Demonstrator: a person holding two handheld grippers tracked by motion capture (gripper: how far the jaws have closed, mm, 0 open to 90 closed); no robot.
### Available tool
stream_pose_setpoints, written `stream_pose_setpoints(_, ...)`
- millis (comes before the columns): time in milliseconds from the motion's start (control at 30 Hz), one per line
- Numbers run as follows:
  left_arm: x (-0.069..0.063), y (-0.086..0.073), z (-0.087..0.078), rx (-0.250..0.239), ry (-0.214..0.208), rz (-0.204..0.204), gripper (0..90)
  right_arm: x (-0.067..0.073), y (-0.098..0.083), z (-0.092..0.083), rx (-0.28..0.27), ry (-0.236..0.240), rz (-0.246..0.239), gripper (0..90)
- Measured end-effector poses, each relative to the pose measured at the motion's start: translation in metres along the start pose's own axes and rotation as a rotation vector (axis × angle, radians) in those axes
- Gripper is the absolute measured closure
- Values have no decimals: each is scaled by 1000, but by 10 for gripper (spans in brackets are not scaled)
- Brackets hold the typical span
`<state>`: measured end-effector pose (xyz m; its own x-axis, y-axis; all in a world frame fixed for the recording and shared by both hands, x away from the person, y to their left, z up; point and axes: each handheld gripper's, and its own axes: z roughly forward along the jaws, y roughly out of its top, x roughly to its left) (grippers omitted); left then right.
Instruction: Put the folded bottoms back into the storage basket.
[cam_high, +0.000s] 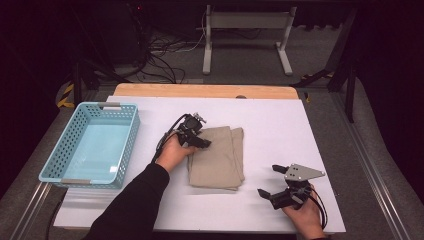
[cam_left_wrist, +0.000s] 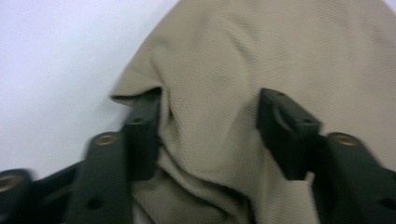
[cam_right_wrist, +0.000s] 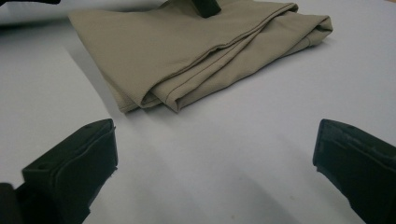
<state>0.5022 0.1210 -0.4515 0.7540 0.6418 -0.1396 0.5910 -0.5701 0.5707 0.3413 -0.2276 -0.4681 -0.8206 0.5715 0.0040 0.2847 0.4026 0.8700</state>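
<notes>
A light blue basket (cam_high: 90, 145) sits at the left edge of the white table (cam_high: 280, 125), with nothing visible inside. Just right of it, the left gripper (cam_high: 199, 139) bears down on the near-left corner of a folded tan cloth (cam_high: 218, 156), which lies flat near the middle of the table, well apart from the basket. In the left gripper view, the jaws straddle a raised ridge of the fabric; one pad looks pressed into the bunched edge, the other stands beside the ridge, so whether the pinch is complete cannot be told. Farther right, the right gripper (cam_high: 270, 181) rests near the table's front edge with its jaws spread wide, gripping nothing, short of the cloth. The cloth looks light, soft and limp, likely to sag and unfold if lifted by a single point. A hold across all the stacked layers at a folded edge or corner seems safest.
</notes>
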Motion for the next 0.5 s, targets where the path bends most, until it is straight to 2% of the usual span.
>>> stream_pose_setpoints(33, 0, 0, 0, 0, -18, -1, 556, 0, 0, 0, 0, 0, 0, 5)
stream_pose_setpoints(67, 1, 0, 0, 0, -34, -4, 632, 0, 0, 0, 0, 0, 0, 5)
stream_pose_setpoints(133, 1, 0, 0, 0, -45, -9, 652, 0, 0, 0, 1, 0, -1, 5)
stream_pose_setpoints(233, 2, 0, 0, 0, -53, -11, 682, 0, 0, 0, 0, 0, -1, 5)
stream_pose_setpoints(333, 2, -1, 0, -7, -68, -33, 693, 0, 0, 0, 0, 0, -2, 5)
stream_pose_setpoints(500, 1, 0, -1, -3, -64, -37, 701, 0, 0, 0, 1, 0, -3, 5)
